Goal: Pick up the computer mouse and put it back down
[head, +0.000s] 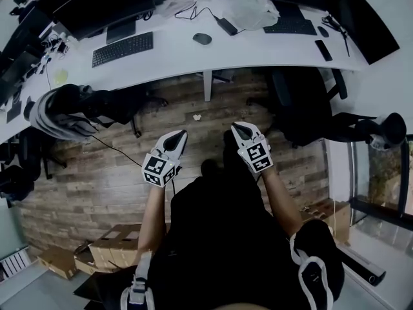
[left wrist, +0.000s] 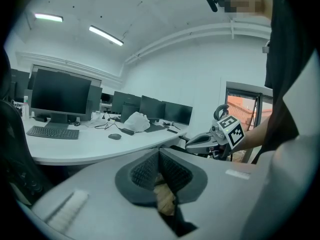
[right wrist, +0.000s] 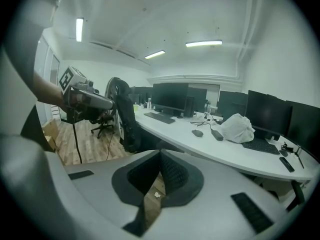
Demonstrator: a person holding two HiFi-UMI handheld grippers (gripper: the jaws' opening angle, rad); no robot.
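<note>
Dark grey and small, the computer mouse (head: 202, 38) lies on the white bench (head: 174, 57), on a bare stretch between the black keyboard (head: 122, 48) to its left and a crumpled white bag (head: 251, 8) further right. It is well apart from both hand-held grippers. The left hand-held gripper (head: 177, 139) and the right hand-held gripper (head: 240, 132) hang over the wooden floor (head: 97, 179) in front of the person, each clenched on nothing: their own views show the pads meeting with only floor behind. The reach has not begun, so the step in hand looks to be the approach. To do it well, I'd close in on the bench first, part one pair of jaws before they arrive, and come down from above so the pads take the mouse across its narrower sides. Whether a cord trails from it I cannot tell, so lift gently and only a little, then set it flat before letting go
</note>
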